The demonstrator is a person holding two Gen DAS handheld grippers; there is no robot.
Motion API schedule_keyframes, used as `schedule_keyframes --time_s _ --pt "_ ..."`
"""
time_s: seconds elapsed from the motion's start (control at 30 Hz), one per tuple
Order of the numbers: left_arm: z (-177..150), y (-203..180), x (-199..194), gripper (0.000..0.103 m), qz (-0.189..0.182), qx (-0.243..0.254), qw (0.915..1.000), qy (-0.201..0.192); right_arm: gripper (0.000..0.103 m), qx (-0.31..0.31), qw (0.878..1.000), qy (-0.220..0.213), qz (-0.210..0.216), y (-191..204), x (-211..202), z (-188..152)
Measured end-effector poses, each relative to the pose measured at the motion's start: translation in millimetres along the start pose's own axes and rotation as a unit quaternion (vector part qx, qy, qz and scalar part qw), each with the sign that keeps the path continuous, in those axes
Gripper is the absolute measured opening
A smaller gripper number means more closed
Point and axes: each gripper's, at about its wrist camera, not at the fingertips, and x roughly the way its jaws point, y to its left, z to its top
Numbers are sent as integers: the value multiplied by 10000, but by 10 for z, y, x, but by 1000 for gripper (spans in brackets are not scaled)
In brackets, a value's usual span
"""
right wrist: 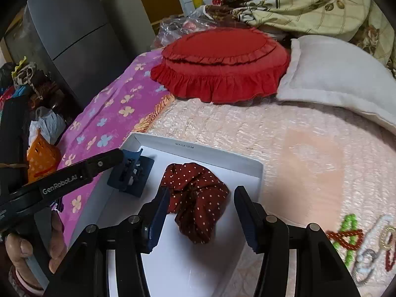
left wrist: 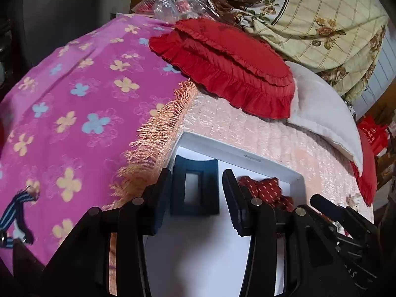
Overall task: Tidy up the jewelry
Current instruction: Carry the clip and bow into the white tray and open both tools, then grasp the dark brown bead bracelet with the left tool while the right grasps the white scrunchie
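Two things are lying in the white box [right wrist: 200, 152] on the bed: a blue hair clip [left wrist: 195, 188] near its left wall, a red dotted scrunchie [right wrist: 198, 200] beside it. We are holding both grippers' fingers open, left gripper [left wrist: 196, 198] straddling the clip, right gripper [right wrist: 201, 212] around the scrunchie.

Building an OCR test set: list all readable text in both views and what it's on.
"GenRobot.AI": on the arm of the left tongs, right wrist view.
Small black print on the white box inner wall: too small to read.
White characters on the red bag, left wrist view: blurred, unreadable.
Pale marks on the right tongs body, left wrist view: cut off, unreadable.
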Motion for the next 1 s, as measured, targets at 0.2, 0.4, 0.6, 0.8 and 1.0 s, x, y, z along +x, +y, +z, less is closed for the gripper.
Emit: schedule_keyframes --time_s 0.2,0.4,0.6,0.8,1.0 --pt "-208 -123 -505 42 95 -42 9998 -173 52 163 9998 -128 7 -109 -537 -220" --pt "-664 -532 -1009 42 109 340 9990 -251 52 180 9993 -291 -162 -287 -1148 -645" --pt "-1237 -1110 -1286 42 154 1096 9935 -276 52 164 9976 -363 -573 -676 -1677 -1266" --pt "-1736 -1629 -1116 43 -137 1668 9857 174 52 678 9937 -323 -832 -1295 -1987 -1814" --pt "-2128 -1948 -669 43 -314 2094 9754 613 52 1332 9862 -204 -958 -1936 -2092 -2172"
